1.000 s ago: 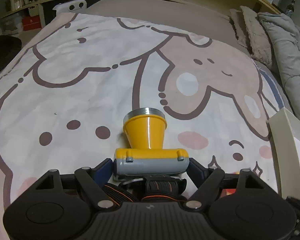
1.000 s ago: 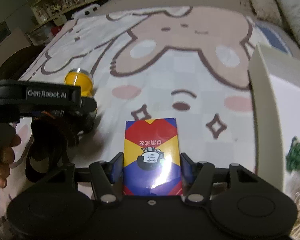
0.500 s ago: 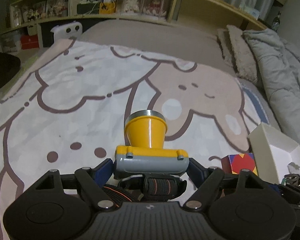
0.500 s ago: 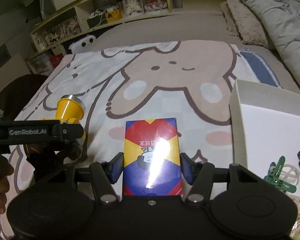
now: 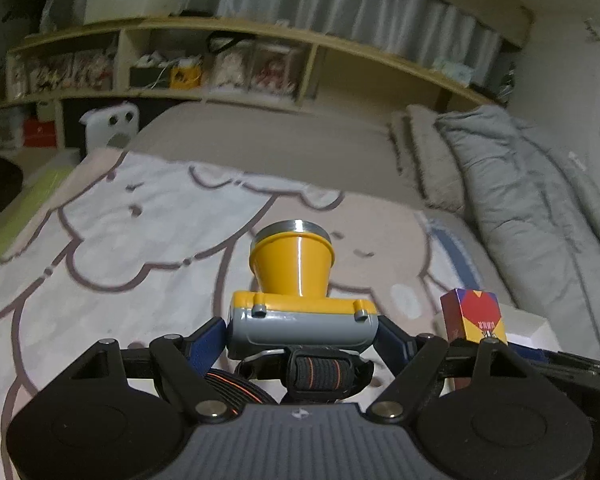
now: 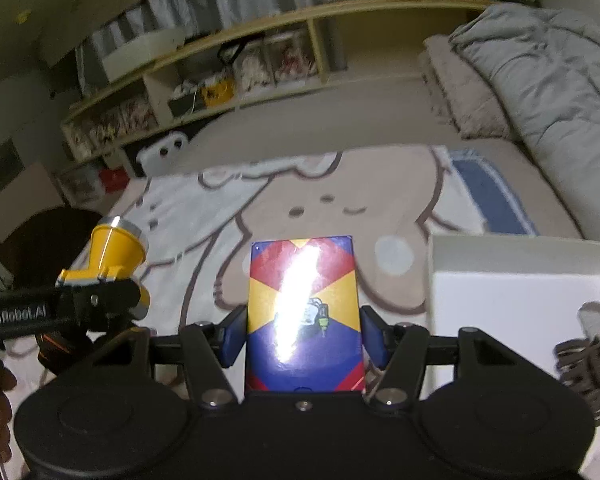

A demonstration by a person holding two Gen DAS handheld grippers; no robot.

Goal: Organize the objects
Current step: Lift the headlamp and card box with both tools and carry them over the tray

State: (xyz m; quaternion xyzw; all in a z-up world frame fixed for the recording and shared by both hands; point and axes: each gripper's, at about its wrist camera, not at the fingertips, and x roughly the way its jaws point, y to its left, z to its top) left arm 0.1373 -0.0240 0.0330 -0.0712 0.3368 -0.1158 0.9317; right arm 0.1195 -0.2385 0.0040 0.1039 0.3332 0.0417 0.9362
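**Two items carried toward the white box**

Nearest the left wrist camera, the left gripper (image 5: 302,330) is clenched on a yellow and grey plastic headlamp (image 5: 296,280): its blue pads press the grey battery housing from both sides, the yellow cone with its silver rim points away toward 12 o'clock, and the black elastic strap with orange stripes (image 5: 320,372) is bunched under the housing. In the right wrist view, the right gripper (image 6: 303,334) is closed on a glossy red, yellow and blue card box (image 6: 304,312), gripped on its long edges, with strong glare across its face. Both items are held clear of the bed.

At 3 o'clock from the card box, an open white cardboard box (image 6: 516,256) rests on the cartoon-rabbit printed blanket (image 6: 228,208); a dark coiled cord (image 6: 584,364) lies at its near right edge. Farther off, at 1 o'clock, a grey quilt (image 6: 548,76) is heaped, and wooden shelves (image 6: 260,64) are seen at 12 o'clock.

The step in hand is judged to be transport to the white box. It is best done one hand at a time, since the grippers sit close together. Each item should be lowered to the box floor before the jaws are released, and the loose strap should be kept from catching the rim.
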